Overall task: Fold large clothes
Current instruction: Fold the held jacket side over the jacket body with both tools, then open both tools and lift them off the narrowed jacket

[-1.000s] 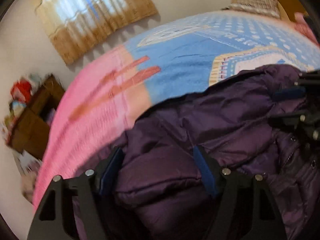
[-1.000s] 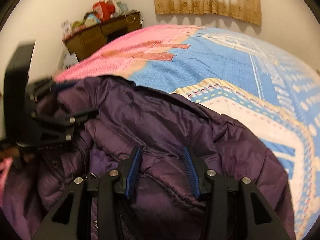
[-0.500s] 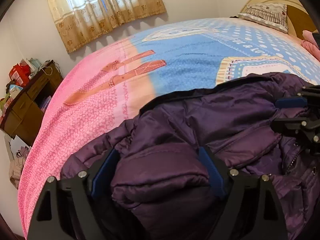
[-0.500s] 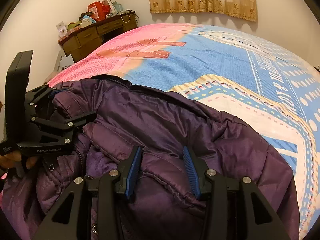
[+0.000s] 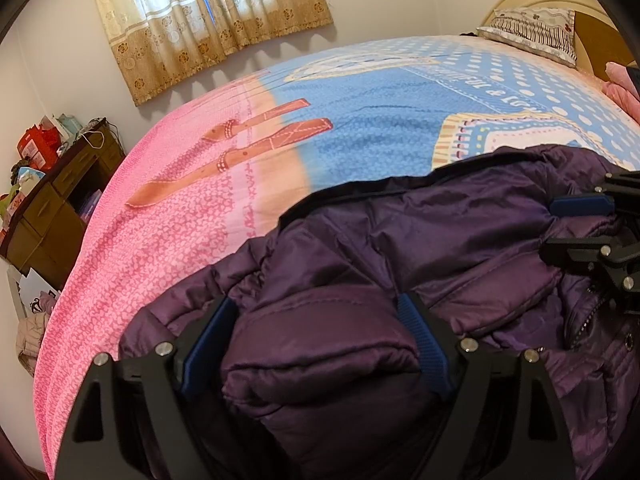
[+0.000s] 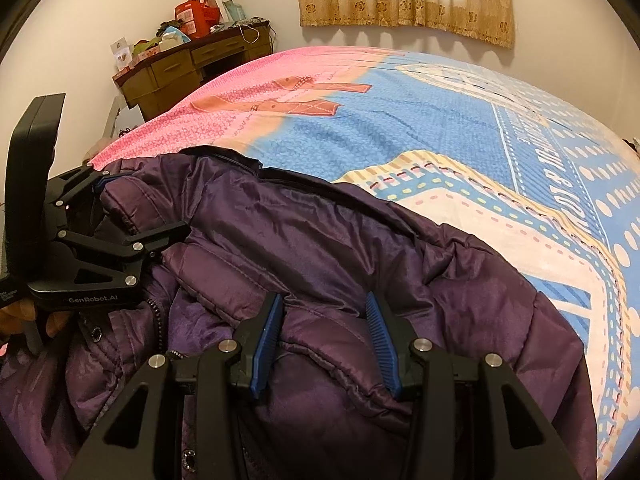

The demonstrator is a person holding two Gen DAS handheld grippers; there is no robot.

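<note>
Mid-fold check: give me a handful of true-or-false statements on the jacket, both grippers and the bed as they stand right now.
1. The jacket is purple. True.
2. The left gripper has a thick roll of jacket between its fingers. True; its jaws have just been opening.
3. The right gripper hangs over bare bedspread. False: it sits over the jacket, with a quilted fold between its fingers.
4. The jacket lies on a plain white sheet. False: the bedspread is pink and blue with a pattern.
5. A wooden desk stands by the wall beyond the bed. True.
</note>
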